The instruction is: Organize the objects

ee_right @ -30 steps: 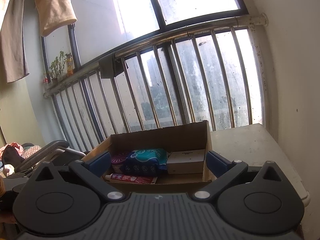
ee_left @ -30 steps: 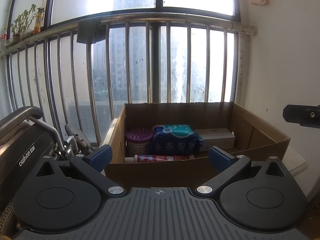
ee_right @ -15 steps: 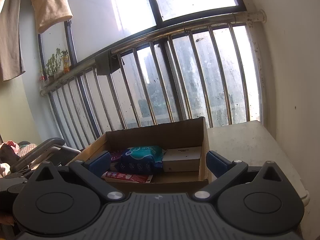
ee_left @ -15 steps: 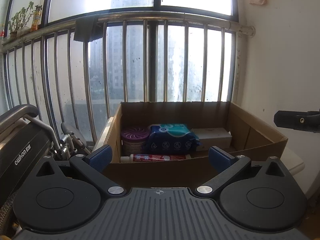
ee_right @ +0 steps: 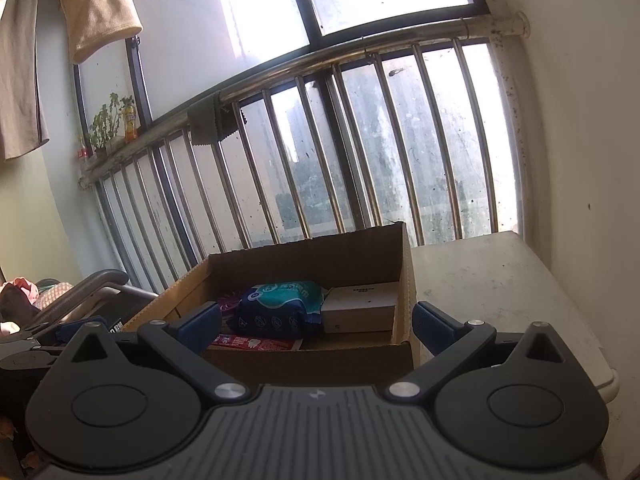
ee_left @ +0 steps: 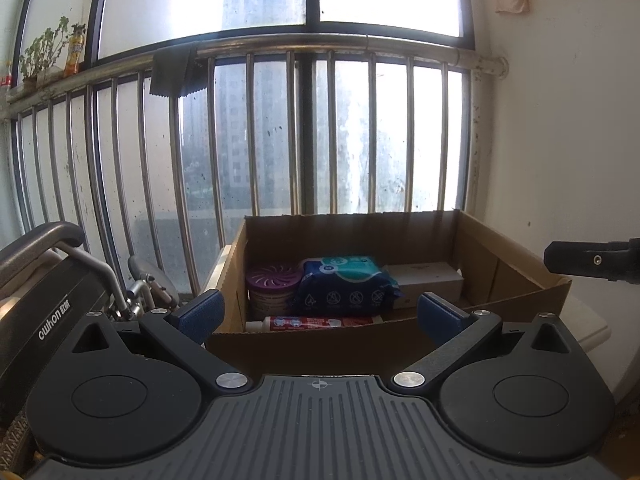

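An open cardboard box (ee_left: 516,252) (ee_right: 352,356) stands on a white surface by the railing. Inside it lie a purple round air freshener (ee_left: 272,286), a blue wipes pack (ee_left: 344,286) (ee_right: 280,306), a white carton (ee_left: 424,282) (ee_right: 362,306) and a red toothpaste tube (ee_left: 316,323) (ee_right: 256,344). My left gripper (ee_left: 318,314) is open and empty, in front of the box's near wall. My right gripper (ee_right: 316,324) is open and empty, also before the box; part of it shows at the right edge of the left wrist view (ee_left: 592,260).
A steel balcony railing (ee_left: 296,128) and window stand behind the box. A folded wheelchair (ee_left: 52,280) (ee_right: 92,292) is at the left. The white surface (ee_right: 496,284) extends right of the box to a wall (ee_right: 592,160). Clothes (ee_right: 96,4) hang at upper left.
Both grippers have shifted slightly, the left view drifting so the box sits a little lower and the right gripper's tip reaches further in. Jaws stay open.
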A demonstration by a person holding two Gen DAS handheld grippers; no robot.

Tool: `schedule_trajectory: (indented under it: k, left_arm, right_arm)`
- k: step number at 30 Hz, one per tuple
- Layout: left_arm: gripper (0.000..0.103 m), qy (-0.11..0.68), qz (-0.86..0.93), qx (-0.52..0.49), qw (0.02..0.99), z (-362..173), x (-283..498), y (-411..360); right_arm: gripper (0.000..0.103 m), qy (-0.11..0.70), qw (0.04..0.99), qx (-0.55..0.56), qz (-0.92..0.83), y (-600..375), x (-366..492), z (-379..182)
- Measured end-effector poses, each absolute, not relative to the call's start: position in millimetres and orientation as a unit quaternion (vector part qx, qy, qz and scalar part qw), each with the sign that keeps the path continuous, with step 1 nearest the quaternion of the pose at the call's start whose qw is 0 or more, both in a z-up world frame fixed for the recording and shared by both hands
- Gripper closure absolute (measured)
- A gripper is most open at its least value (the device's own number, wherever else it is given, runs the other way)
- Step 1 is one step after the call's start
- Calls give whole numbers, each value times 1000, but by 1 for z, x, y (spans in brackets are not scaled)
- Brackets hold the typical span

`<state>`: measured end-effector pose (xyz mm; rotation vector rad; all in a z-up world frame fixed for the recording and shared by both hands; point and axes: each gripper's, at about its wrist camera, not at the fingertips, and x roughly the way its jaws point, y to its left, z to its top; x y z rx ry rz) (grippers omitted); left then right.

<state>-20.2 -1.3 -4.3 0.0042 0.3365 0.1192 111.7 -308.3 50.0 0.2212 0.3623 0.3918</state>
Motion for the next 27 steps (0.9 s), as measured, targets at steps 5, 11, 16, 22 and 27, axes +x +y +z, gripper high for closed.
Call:
schedule_trajectory:
  k: [5,11,16,22,27]
  left_arm:
    - [0,166,58,3,984,-4,-23,-2]
    - [0,171,63,7,983,-7,-22,-3]
    - [0,172,61,4,983,-7,-21,-3]
    - [0,175,57,3,983,-8,-21,-4]
    - [0,182,56,4,982,-12,-19,-5]
  right_arm:
    - [0,178,959,108,194,-309,110,50]
    - [0,178,958,110,195,-310,110,50]
    - [0,179,958,111,194,-312,109,50]
    - [0,181,957,112,196,-314,109,49]
    - [0,184,957,114,196,-314,109,47]
